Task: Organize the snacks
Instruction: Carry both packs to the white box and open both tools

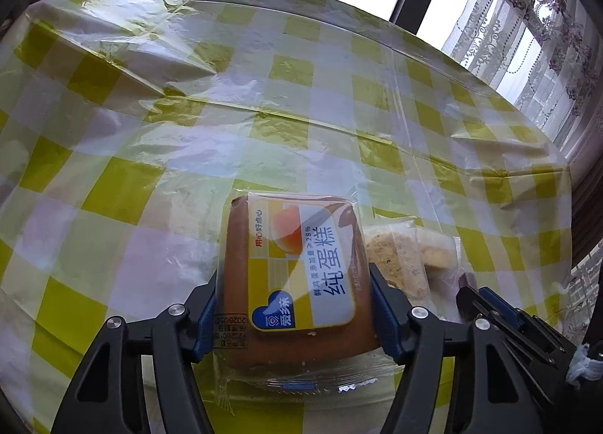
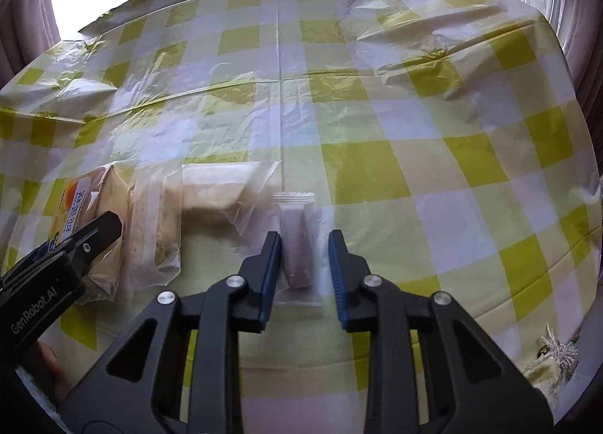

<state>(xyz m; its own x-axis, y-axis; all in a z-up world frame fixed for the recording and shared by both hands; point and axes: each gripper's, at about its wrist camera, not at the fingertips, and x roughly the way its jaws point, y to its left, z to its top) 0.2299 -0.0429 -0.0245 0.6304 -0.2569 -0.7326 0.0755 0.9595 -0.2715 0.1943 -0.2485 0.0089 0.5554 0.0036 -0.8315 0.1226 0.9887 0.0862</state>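
The wrapped egg cake (image 1: 297, 275) is clamped between the blue pads of the left gripper (image 1: 294, 294), which press on both of its sides; it lies on the checked tablecloth (image 1: 226, 95). Beside it, two clear packets of crumbly biscuit (image 1: 399, 264) are laid close together. The small pink snack bar (image 2: 296, 245) is framed by the right gripper (image 2: 304, 251), whose left pad is touching the wrapper; a gap is visible at the right pad, so no grasp is established.

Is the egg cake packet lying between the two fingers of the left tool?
Yes, in the left wrist view the egg cake packet sits between the blue pads of the left tool, which press its sides.
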